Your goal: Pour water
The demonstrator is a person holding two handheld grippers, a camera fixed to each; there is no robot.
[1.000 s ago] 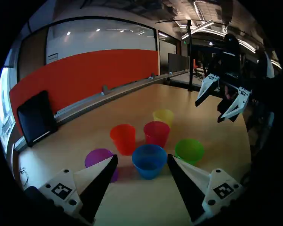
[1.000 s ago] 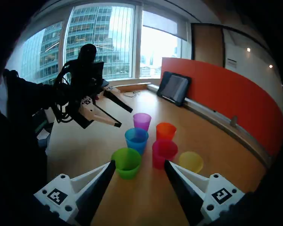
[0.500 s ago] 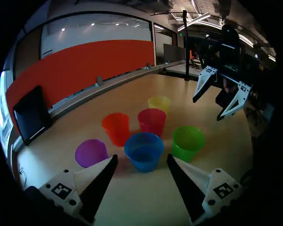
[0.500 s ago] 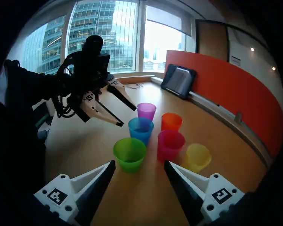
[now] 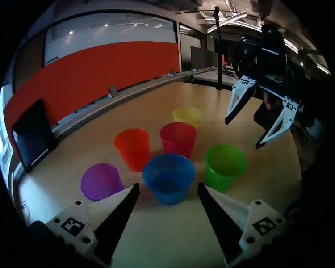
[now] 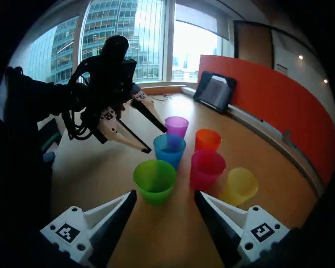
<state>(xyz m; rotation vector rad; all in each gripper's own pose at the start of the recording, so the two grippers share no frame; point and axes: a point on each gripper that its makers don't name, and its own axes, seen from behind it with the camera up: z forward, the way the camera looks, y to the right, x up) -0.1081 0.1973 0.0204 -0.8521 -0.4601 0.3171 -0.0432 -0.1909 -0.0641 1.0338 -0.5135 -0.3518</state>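
Note:
Several coloured plastic cups stand close together on a wooden table [image 5: 257, 147]. In the left gripper view the blue cup [image 5: 169, 177] with water in it stands just ahead of my open left gripper [image 5: 167, 196], with purple [image 5: 100, 181], orange [image 5: 132, 148], red [image 5: 178, 139], yellow [image 5: 186, 117] and green [image 5: 224, 165] cups around it. My right gripper [image 5: 248, 133] hangs open beyond the green cup. In the right gripper view the green cup [image 6: 154, 181] sits just ahead of my open right gripper [image 6: 165, 198]. The blue cup [image 6: 169, 150] stands behind it, and my left gripper [image 6: 156, 140] hovers open by the blue cup.
A dark tablet [image 6: 216, 91] leans against the orange partition [image 6: 274, 107] along the table's far edge. Large windows [image 6: 123, 40] lie behind the person's arm. Bare tabletop [image 6: 96, 165] spreads around the cup cluster.
Both grippers have come closer to the cups, which now look larger and nearer in each view. The cups have not moved and both grippers stay open.

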